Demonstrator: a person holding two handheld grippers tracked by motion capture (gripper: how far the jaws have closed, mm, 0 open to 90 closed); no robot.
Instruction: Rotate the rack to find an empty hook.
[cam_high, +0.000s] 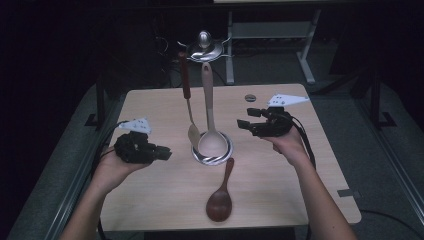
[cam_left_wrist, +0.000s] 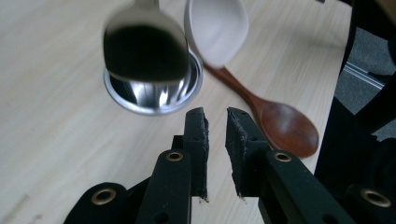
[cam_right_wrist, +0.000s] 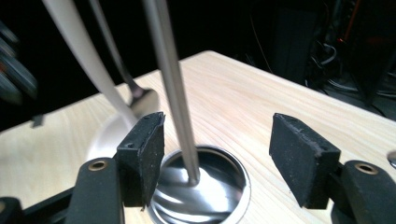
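A utensil stand with a round steel base (cam_high: 212, 160) (cam_left_wrist: 140, 109) (cam_right_wrist: 233, 172) stands mid-table, its thin pole (cam_right_wrist: 173, 93) rising to a hook top (cam_high: 204, 47). From it hang a white ladle (cam_high: 212, 142) (cam_left_wrist: 217, 28) (cam_right_wrist: 84, 51) and a metal spoon (cam_high: 193, 134) (cam_left_wrist: 144, 46) (cam_right_wrist: 144, 100) with a reddish handle. A brown wooden spoon (cam_high: 220, 202) (cam_left_wrist: 285, 126) lies on the table in front of the base. My left gripper (cam_high: 167, 152) (cam_left_wrist: 217, 114) hovers left of the stand, its jaws a narrow gap apart and empty. My right gripper (cam_high: 246, 119) (cam_right_wrist: 217, 119) sits right of the stand, wide open and empty, facing the pole.
The light wooden table (cam_high: 280, 175) is small, with dark floor beyond all its edges. A small dark round object (cam_high: 250, 97) lies near the far edge. A grey tab (cam_high: 348, 192) marks the right edge. A metal frame's legs (cam_high: 305, 60) stand behind the table.
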